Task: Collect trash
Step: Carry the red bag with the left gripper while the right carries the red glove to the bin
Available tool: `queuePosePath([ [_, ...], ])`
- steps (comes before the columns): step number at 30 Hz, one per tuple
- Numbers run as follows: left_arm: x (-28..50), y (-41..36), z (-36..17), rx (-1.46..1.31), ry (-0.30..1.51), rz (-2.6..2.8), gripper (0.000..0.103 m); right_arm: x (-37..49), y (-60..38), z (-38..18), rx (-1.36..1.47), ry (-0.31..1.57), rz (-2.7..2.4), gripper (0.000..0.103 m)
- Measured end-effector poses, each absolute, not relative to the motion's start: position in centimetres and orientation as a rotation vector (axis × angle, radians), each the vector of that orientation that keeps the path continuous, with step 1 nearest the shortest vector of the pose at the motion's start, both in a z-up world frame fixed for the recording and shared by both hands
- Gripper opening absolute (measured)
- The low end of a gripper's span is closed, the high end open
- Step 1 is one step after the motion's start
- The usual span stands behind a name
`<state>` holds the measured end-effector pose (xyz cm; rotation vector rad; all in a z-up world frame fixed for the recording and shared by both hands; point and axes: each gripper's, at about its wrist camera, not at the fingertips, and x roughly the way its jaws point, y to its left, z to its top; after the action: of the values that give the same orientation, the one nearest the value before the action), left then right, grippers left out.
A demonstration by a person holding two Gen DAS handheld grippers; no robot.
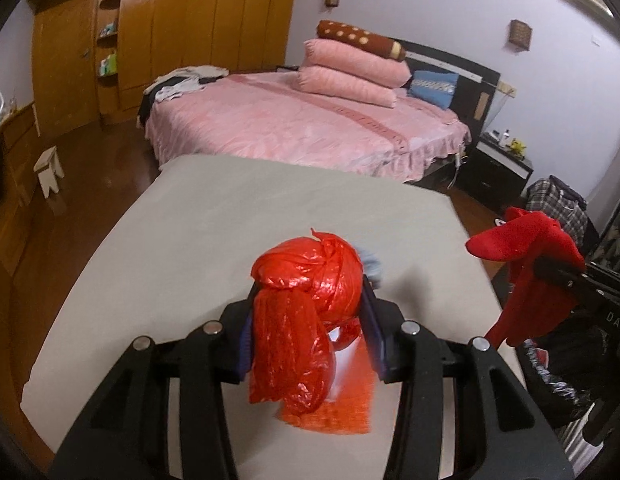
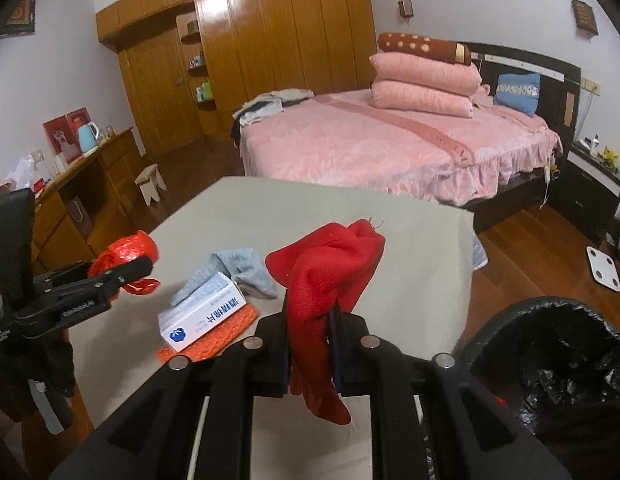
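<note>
A crumpled red plastic bag [image 1: 294,344] hangs above the grey-covered table [image 1: 190,248], and my left gripper [image 1: 310,292] is shut on it. The right wrist view shows that gripper [image 2: 138,270] and the bag [image 2: 128,250] at the left. My right gripper [image 2: 313,314] is shut on a red cloth [image 2: 322,264] that droops between its fingers, raised above the table [image 2: 390,240]. On the table lie a white box [image 2: 202,316], a grey cloth [image 2: 238,268] and an orange mesh piece [image 2: 230,332]. A black-lined trash bin [image 2: 490,328] stands at the lower right.
A pink bed [image 2: 370,148] with stacked pillows stands behind the table. A wooden wardrobe [image 2: 270,40] lines the far wall and a dresser [image 2: 90,184] the left. A small stool [image 2: 150,184] and a white scale [image 2: 604,264] sit on the wood floor.
</note>
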<state>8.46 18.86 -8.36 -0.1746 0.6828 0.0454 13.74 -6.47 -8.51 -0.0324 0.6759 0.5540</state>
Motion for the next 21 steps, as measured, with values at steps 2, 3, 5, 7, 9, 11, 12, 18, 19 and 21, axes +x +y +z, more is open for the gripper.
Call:
queuePosePath([
  [2,8.5,17.9,-7.9,-0.167,0.673,0.03,0.043,13.5,-7.1,-8.0,-0.029,0.664,0.551,0.015],
  [3,8.6,17.5,-7.7,-0.162,0.669,0.024,0.043,13.3,-7.4,-7.7,-0.026,0.656,0.548,0.015],
  [5,8.6,16.4,-7.3,-0.154,0.661,0.009,0.043,13.0,-8.1,-7.2,-0.02,0.646,0.542,0.015],
  [7,8.6,15.5,-7.1,-0.148,0.656,-0.008,0.043,12.8,-8.8,-6.9,-0.016,0.639,0.535,0.015],
  [9,8.5,14.5,-6.9,-0.143,0.65,-0.023,0.043,12.4,-9.7,-6.6,-0.012,0.631,0.524,0.015],
  [11,8.5,13.4,-6.7,-0.139,0.645,-0.04,0.043,12.0,-10.6,-6.4,-0.008,0.624,0.512,0.015],
  [12,8.3,13.0,-6.6,-0.138,0.643,-0.047,0.043,11.9,-10.9,-6.3,-0.008,0.623,0.507,0.015],
  [18,8.2,9.6,-6.2,-0.123,0.636,-0.108,0.043,11.0,-13.5,-5.9,0.005,0.609,0.46,0.015],
  [19,8.2,9.3,-6.2,-0.121,0.636,-0.118,0.043,10.8,-13.8,-5.8,0.007,0.607,0.453,0.015],
  [21,8.2,8.4,-6.0,-0.118,0.633,-0.136,0.043,10.4,-14.8,-5.7,0.013,0.604,0.435,0.015],
])
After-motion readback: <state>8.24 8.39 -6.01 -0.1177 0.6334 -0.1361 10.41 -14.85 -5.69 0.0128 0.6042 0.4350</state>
